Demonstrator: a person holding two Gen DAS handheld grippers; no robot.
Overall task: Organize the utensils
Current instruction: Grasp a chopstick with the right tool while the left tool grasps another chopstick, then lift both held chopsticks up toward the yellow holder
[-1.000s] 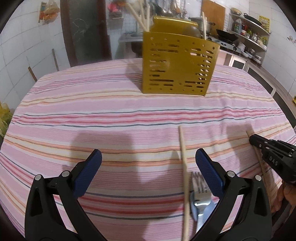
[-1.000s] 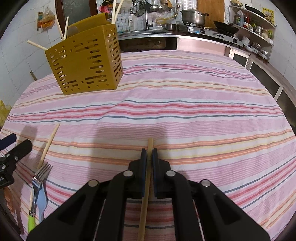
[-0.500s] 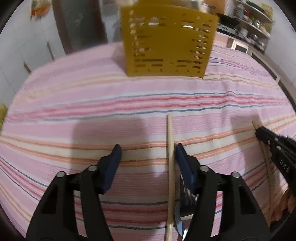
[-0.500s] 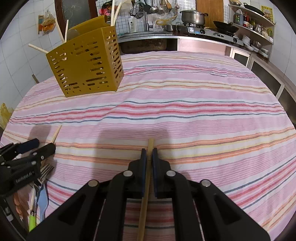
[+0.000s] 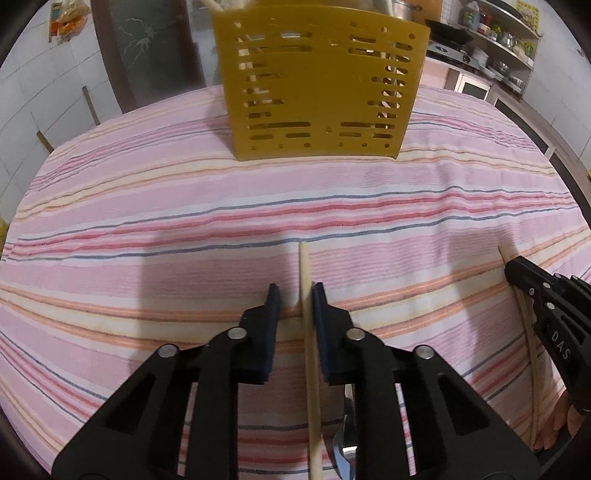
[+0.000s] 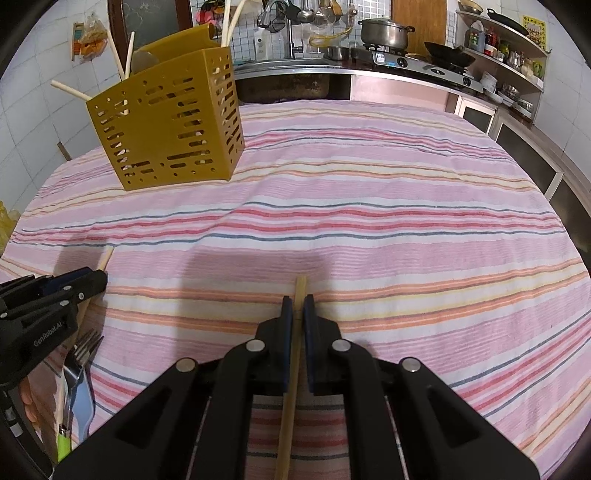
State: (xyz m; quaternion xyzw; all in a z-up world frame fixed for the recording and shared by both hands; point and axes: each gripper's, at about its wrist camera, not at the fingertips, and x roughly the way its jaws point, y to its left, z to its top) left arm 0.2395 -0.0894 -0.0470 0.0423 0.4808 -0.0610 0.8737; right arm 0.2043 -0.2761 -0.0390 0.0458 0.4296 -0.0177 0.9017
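Under the left gripper [image 5: 294,297] a metal fork [image 5: 345,448] is half hidden; its jaws, just closing, hold a pale wooden chopstick [image 5: 308,332] not yet pinched. The right gripper [image 6: 298,306] clamps another wooden chopstick [image 6: 291,387].

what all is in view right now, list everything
holder: 1, yellow, far left on cloth
chopsticks in holder: several, pale wood, sticking out the top
left chopstick: 1, pale wood, lying on the cloth between the left jaws
right chopstick: 1, pale wood, clamped in the right jaws
fork: 1, steel with green handle, near left on cloth
spoon: 1, pale blue, under fork; likely a spoon
cloth: 1, pink striped, covers table
pot: 1, steel, on stove behind
wok: 1, black, on stove
left gripper: black, blue pads, has just been closing, gap left
right gripper: black, shut
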